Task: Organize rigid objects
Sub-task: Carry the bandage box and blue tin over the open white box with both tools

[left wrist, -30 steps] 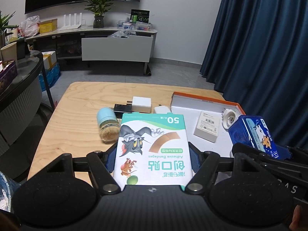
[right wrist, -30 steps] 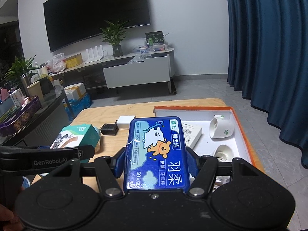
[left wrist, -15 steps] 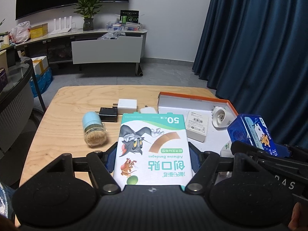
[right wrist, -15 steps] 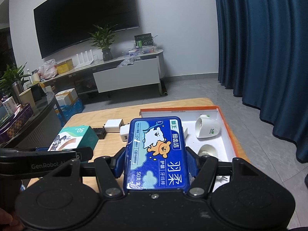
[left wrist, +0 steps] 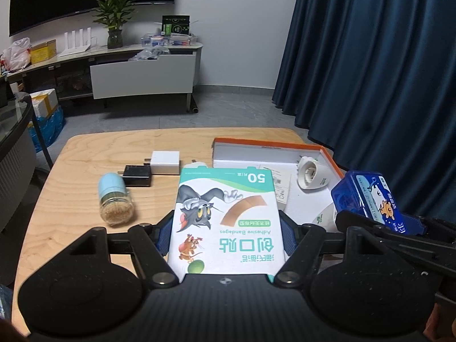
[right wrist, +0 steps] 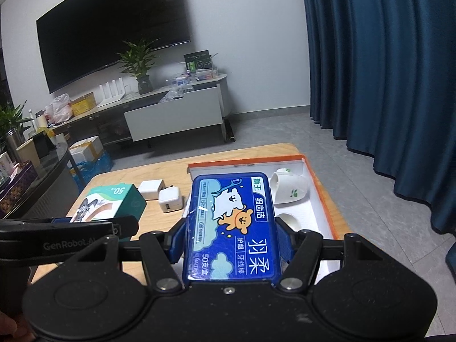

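My left gripper point(left wrist: 226, 236) is shut on a green-and-white adhesive bandage box point(left wrist: 225, 219) and holds it above the wooden table point(left wrist: 85, 199). The box also shows in the right wrist view point(right wrist: 111, 202). My right gripper point(right wrist: 232, 242) is shut on a blue dental floss pick box point(right wrist: 232, 225), held above the near edge of the orange-rimmed white tray point(right wrist: 322, 196). The blue box shows in the left wrist view point(left wrist: 367, 199) at the right.
In the tray point(left wrist: 256, 154) lie two white cup-shaped objects point(right wrist: 287, 189) and a flat white box point(left wrist: 282, 182). On the table lie a toothpick jar with a blue cap point(left wrist: 115, 199), a black charger point(left wrist: 136, 175) and two white chargers point(right wrist: 169, 199).
Both grippers have moved back and up with their boxes; the table and tray look farther off. The grips are unchanged.
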